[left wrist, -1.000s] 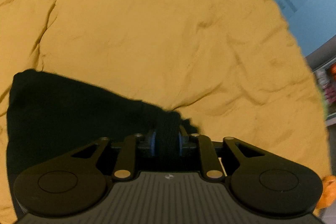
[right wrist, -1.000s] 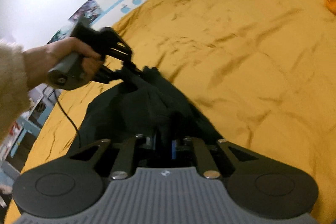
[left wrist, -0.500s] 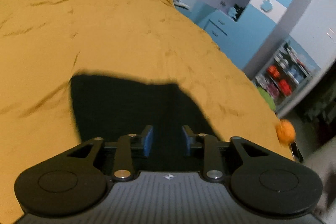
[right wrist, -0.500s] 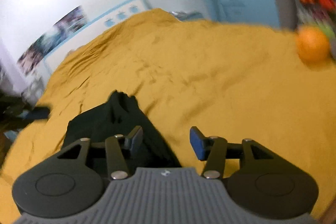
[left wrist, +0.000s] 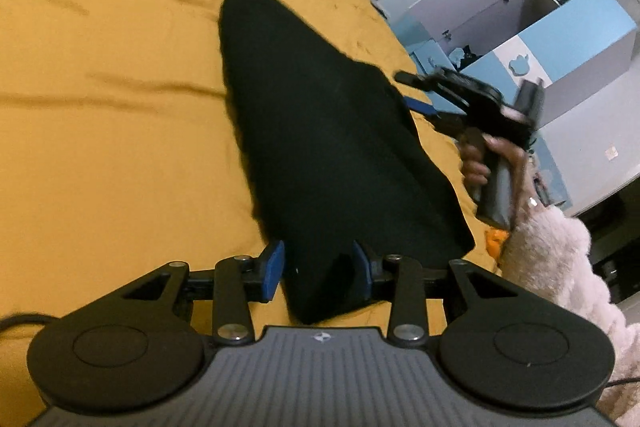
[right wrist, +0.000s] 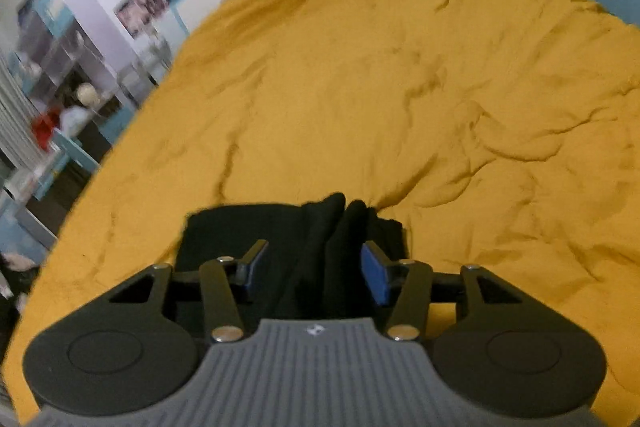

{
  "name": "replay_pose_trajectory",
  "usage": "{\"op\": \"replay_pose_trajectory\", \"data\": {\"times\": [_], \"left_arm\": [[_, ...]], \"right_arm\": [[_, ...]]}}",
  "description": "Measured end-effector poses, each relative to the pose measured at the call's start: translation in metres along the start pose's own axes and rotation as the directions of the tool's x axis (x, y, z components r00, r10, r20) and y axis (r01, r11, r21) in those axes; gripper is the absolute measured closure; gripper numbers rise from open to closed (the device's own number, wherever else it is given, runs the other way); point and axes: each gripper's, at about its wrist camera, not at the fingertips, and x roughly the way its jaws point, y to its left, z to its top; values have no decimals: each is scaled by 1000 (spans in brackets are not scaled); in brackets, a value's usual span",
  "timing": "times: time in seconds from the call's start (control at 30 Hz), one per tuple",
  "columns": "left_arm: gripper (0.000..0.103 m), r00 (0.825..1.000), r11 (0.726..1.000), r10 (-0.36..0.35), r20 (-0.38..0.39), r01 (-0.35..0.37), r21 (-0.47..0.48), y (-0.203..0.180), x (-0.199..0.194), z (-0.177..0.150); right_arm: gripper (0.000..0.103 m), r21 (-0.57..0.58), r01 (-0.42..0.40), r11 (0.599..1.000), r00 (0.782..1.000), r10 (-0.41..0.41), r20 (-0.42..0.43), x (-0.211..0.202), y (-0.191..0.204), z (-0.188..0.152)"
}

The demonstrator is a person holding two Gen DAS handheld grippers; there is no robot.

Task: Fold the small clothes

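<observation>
black garment (left wrist: 320,131): 1
yellow bedspread (left wrist: 120,147): 1
grippers: 2, left gripper (left wrist: 318,269) and right gripper (right wrist: 316,267)
orange ball (left wrist: 495,238): 1, barely peeking out
fluffy sleeve (left wrist: 560,267): 1

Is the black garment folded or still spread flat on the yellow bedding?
Folded. The black garment lies as a narrow strip on the yellow bedding; doubled layers bunch at its end in the right wrist view.

A plain black garment (left wrist: 320,131) lies on a mustard-yellow bedspread (left wrist: 120,107); both black grippers (left wrist: 318,269) (right wrist: 316,267) carry blue pads, the sleeve (left wrist: 560,267) is fluffy cream, the cupboards (left wrist: 568,39) pale blue and white
</observation>
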Motion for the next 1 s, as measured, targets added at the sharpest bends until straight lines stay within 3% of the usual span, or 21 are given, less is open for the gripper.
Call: {"op": "replay_pose_trajectory", "data": {"times": [0.03,0.13,0.17,0.2,0.37,0.47,0.6,0.67,0.87,0.93,0.97,1.0], "left_arm": [[61,1000,1000,-9,-10,9,-15,2,5,1],[57,1000,1000,-13,-21,12,-24,3,16,1],[55,1000,999,-18,-21,17,-30,4,19,0],[54,999,999,-25,-24,24,-41,6,21,-1],[56,998,996,-63,7,63,-67,6,10,-12],[61,996,993,-85,8,85,-80,8,11,-12],[62,999,997,-53,-12,52,-60,12,17,-19],[62,999,997,-47,-18,46,-61,13,16,-20],[63,999,998,-40,2,41,-50,5,-1,-18],[63,998,995,23,66,-29,93,-16,-16,-27],[63,994,979,65,93,-81,186,-28,-19,-32],[63,985,941,120,127,-153,302,-43,-22,-41]], "right_arm": [[56,10,-2,1000,1000,2,-17,8,1,-1],[72,30,-19,999,999,20,-50,21,1,-3],[85,23,1,1000,999,0,-50,24,4,-3],[89,22,20,1000,999,-19,-46,26,3,-2],[94,8,3,1000,999,-3,33,3,2,5],[94,57,12,998,999,-15,53,-2,-15,12],[87,142,20,990,999,-14,-41,30,-50,0],[60,194,8,981,1000,-4,-22,24,-61,-6],[56,191,-91,977,996,87,30,-68,-76,-35],[52,172,-80,982,996,72,52,-110,-81,-61],[50,172,-86,981,995,78,56,-129,-84,-74],[49,172,-96,980,994,87,58,-141,-86,-85]]}}
